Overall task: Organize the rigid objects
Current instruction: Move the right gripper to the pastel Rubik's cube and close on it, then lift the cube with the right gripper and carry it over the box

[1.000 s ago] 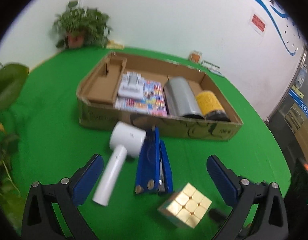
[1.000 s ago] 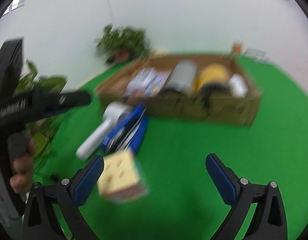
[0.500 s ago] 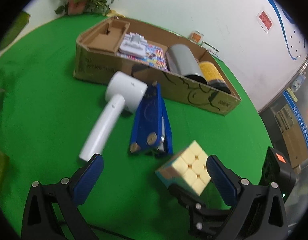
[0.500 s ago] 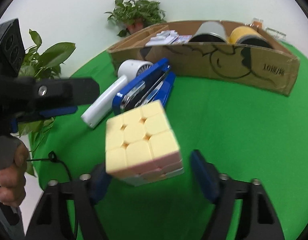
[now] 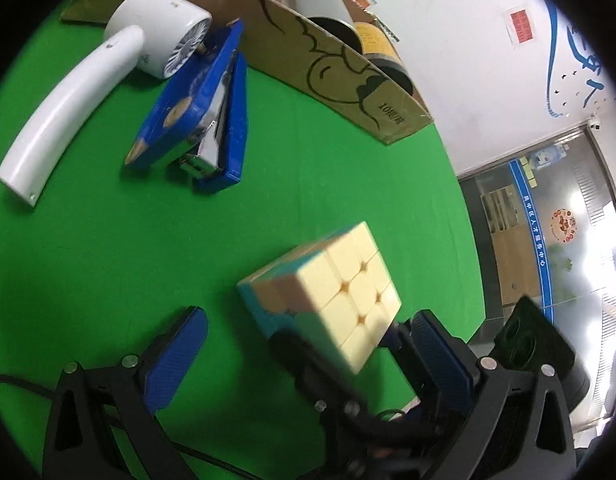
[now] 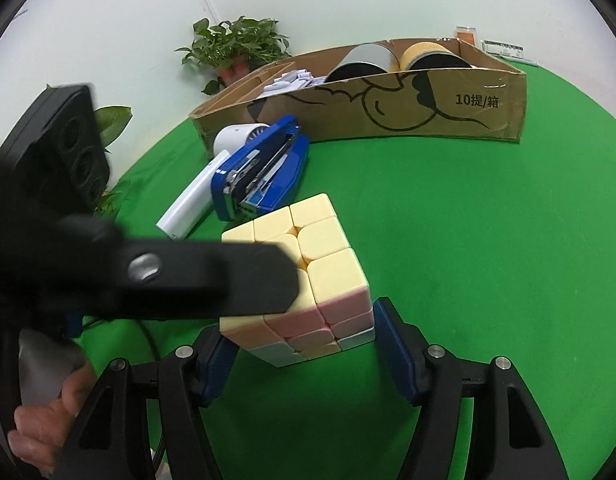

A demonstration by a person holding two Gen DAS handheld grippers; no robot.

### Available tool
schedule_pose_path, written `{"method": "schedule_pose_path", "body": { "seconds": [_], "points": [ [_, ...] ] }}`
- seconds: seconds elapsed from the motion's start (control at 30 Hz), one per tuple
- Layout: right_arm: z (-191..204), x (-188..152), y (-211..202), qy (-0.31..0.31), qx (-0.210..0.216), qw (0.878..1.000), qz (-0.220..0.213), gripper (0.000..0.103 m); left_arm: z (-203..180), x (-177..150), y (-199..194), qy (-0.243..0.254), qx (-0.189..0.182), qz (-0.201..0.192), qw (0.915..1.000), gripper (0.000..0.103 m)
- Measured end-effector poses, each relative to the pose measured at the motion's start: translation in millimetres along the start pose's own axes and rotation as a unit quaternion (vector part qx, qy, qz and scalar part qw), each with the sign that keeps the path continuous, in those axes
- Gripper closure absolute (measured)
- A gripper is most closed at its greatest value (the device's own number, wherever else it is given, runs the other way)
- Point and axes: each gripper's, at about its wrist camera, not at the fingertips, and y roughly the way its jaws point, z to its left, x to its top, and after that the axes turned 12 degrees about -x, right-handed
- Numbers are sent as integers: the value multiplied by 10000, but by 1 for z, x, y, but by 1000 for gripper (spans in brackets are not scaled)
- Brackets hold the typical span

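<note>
The right gripper [image 6: 301, 354] has its blue-padded fingers [image 6: 396, 354] pressed against the two lower sides of a pastel yellow-and-pink plastic puzzle cube [image 6: 308, 276], gripping it over the green cloth-covered surface [image 6: 448, 240]. The left gripper [image 5: 308, 352] is spread wide with its jaws closing a little; in the left wrist view the same cube [image 5: 332, 296] sits between its fingers [image 5: 175, 360], nearer the right-hand one, and no pad clearly presses on it. In the right wrist view one black finger of the left gripper reaches across the cube's top face.

Beyond the cube, a blue plastic stapler [image 6: 263, 172] lies on the surface with its jaw open, and a white handheld fan [image 5: 87, 76] lies just beside it on the far side, its round head touching the stapler's rear. Farther from the cube than both stands a long shallow brown cardboard box [image 6: 388, 108] with a black line drawing on its wall, holding a grey cylinder [image 6: 364, 64], a yellow cylinder [image 6: 428, 56] and some white items. A potted green plant [image 6: 235, 48] stands behind the box
</note>
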Motion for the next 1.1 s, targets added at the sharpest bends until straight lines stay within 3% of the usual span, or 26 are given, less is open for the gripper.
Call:
{"method": "schedule_pose_path", "body": {
  "seconds": [0.03, 0.1, 0.4, 0.7, 1.1],
  "points": [
    [1, -1, 0, -21, -16, 10000, -20, 40, -1, 0, 1, -7, 14, -4, 10000, 7],
    [3, 0, 0, -41, 20, 10000, -19, 40, -3, 2, 3, -6, 48, 25, 10000, 22],
    [11, 0, 1, -134, -185, 9997, -123, 45, -5, -2, 3, -85, -47, -72, 9999, 31],
    [16, 17, -13, -199, -395, 9972, -610, 46, -32, 15, -13, 388, -54, -330, 9987, 34],
    [61, 96, -39, -542, -328, 9845, -1635, 46, -66, 71, -79, 1027, -149, -1207, 9873, 34]
  ]
}}
